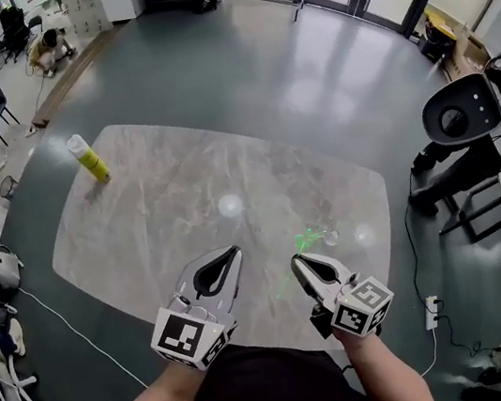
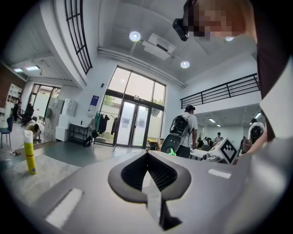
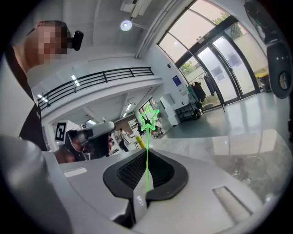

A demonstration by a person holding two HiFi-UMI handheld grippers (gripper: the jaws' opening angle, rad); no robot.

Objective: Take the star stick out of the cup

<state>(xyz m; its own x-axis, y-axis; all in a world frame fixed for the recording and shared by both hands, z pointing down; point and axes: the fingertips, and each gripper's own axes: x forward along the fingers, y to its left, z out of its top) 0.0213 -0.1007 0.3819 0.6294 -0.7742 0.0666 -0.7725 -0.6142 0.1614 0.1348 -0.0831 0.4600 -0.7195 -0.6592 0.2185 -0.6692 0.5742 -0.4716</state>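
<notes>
My right gripper (image 1: 299, 261) is shut on the thin green star stick (image 3: 147, 160), which rises from between its jaws to an outlined star at the top. In the head view the star stick (image 1: 311, 236) shows as a green streak just beyond the gripper's tips, over the marble table (image 1: 142, 232). A clear glass cup (image 1: 332, 238) stands on the table just right of the star; in the right gripper view the cup (image 3: 250, 169) is low to the right, apart from the stick. My left gripper (image 1: 232, 254) hovers beside it, shut and holding nothing, as the left gripper (image 2: 147, 154) view confirms.
A yellow spray can (image 1: 88, 158) stands upright at the table's far left corner. A power strip (image 1: 432, 311) and cables lie on the floor right of the table. A white machine (image 1: 460, 108) and chairs stand at the right; people are farther off in the hall.
</notes>
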